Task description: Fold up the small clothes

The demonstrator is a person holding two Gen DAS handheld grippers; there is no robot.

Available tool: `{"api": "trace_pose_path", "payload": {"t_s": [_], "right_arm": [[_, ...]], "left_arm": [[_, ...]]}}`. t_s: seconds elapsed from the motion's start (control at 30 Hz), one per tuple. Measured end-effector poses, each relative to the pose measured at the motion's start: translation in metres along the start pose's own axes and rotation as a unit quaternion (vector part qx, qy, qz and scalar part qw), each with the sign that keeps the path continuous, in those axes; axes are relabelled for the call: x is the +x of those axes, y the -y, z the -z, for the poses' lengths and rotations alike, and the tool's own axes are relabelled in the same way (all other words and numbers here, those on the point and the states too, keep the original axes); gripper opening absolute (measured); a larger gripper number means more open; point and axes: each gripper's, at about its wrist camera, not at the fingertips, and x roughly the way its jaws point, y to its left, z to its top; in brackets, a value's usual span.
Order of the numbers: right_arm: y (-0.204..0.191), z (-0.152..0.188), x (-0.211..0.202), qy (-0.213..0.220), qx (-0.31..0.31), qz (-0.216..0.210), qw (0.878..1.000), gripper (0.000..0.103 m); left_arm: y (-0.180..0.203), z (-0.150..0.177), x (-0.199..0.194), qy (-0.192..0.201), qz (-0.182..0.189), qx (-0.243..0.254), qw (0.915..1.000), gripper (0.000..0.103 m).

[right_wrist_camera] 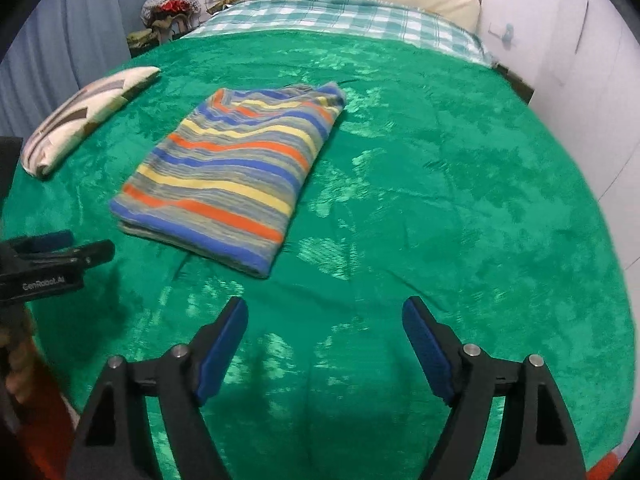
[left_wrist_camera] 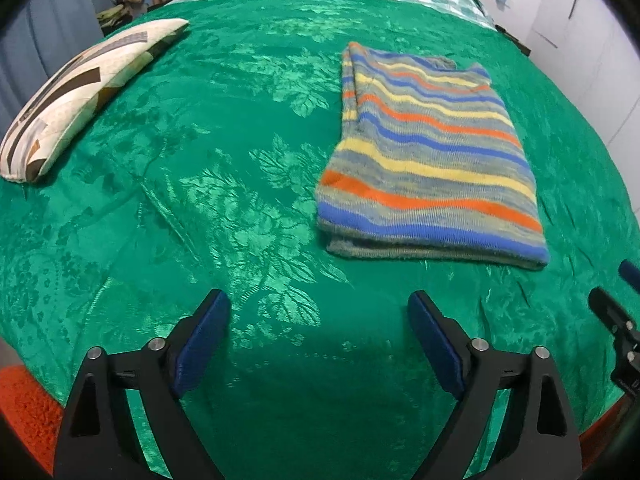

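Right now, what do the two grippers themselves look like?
The left gripper and the right gripper match: black angular arms shaped like open triangles, silver round pins at the joints, and flat blue pads lining the fingers. Seen from the side, the left one carries white CenRobot.AI lettering. No cables show.

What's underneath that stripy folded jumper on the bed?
The striped jumper lies folded on a green blanket, which shows all around it. At its near edge you can see its own layers stacked. Whatever sits between those layers, or directly beneath them, is covered.
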Motion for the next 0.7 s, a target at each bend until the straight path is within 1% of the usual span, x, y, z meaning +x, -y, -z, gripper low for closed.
{"api": "trace_pose_path", "payload": {"t_s": [0.1,0.2,0.3,0.7], "right_arm": [[0.002,0.002,0.0,0.002,-0.006,0.022,1.0,0.084],[0.005,0.006,0.004,0.0,-0.005,0.035,0.999,0.085],[0.009,0.01,0.01,-0.008,-0.002,0.042,0.999,0.085],[0.015,0.024,0.026,-0.034,0.005,0.045,0.998,0.09]], "left_arm": [[0.006,0.006,0.008,-0.007,-0.007,0.015,0.9998,0.096],[0.013,0.012,0.013,-0.005,-0.022,0.031,0.9993,0.099],[0.016,0.014,0.015,0.0,-0.024,0.034,0.9991,0.101],[0.016,0.019,0.02,0.003,-0.022,0.031,0.9993,0.103]]}}
